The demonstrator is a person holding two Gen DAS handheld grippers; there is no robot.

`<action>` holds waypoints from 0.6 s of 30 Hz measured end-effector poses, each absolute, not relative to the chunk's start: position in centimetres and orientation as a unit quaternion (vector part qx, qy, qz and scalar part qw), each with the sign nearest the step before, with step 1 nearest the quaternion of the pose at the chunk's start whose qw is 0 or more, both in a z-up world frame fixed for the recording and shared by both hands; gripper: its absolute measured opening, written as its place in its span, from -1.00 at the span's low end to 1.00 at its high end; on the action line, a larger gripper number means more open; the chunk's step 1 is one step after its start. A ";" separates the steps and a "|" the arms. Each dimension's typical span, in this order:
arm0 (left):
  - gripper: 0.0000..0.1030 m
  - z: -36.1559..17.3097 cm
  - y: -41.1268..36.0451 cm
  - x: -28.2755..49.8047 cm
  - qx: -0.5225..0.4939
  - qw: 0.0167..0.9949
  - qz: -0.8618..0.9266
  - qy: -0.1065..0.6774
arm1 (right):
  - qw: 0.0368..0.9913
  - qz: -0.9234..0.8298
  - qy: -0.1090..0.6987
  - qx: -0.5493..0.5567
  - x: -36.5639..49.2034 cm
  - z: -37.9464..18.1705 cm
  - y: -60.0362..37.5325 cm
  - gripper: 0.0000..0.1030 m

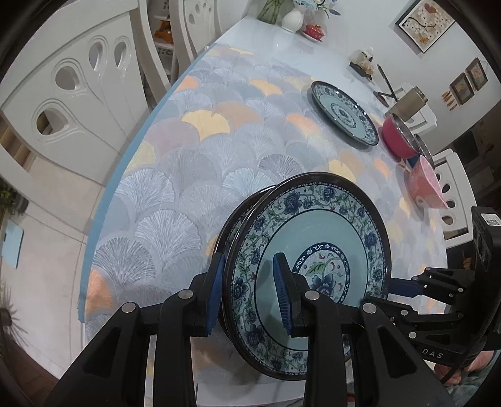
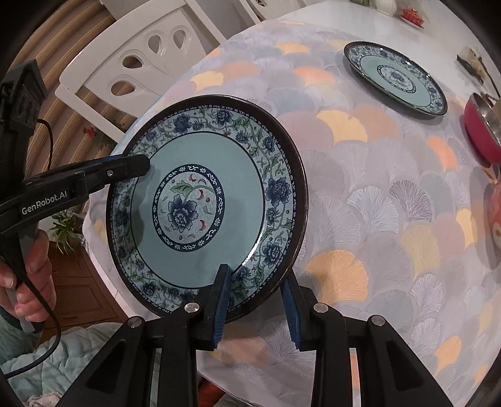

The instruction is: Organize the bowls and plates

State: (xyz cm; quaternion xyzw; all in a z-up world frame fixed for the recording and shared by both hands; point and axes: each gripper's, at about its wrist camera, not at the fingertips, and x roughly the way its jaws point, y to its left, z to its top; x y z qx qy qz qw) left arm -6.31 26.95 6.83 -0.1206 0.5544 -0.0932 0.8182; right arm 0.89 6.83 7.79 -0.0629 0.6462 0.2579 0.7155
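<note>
A teal plate with a blue floral rim is held tilted above the near edge of the table. My left gripper has one finger on each side of the plate's rim and is shut on it; it shows from the side in the right wrist view. My right gripper straddles the plate's opposite rim with its blue pads close to it; it shows at the right of the left wrist view. A second matching plate lies flat further back on the table.
The round table has a fan-patterned cloth. A red bowl and a pink bowl stand at the right. White chairs surround the table. A white vase and small items sit at the far side.
</note>
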 end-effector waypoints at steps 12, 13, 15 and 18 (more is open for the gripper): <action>-0.40 6.7 27.2 -6.1 -0.117 0.816 -0.078 0.561 | 0.710 0.238 0.661 -0.042 1.7 6.9 7.3 -0.39; -0.40 6.9 27.5 -6.1 -0.116 0.819 -0.072 0.557 | 0.710 0.240 0.661 -0.040 1.6 7.0 7.1 -0.39; -0.40 7.2 28.2 -5.9 -0.131 0.820 -0.076 0.552 | 0.712 0.241 0.659 -0.035 1.6 7.1 7.0 -0.39; -0.40 7.3 29.0 -5.4 -0.153 0.819 -0.076 0.548 | 0.716 0.239 0.655 -0.030 1.8 7.4 6.9 -0.39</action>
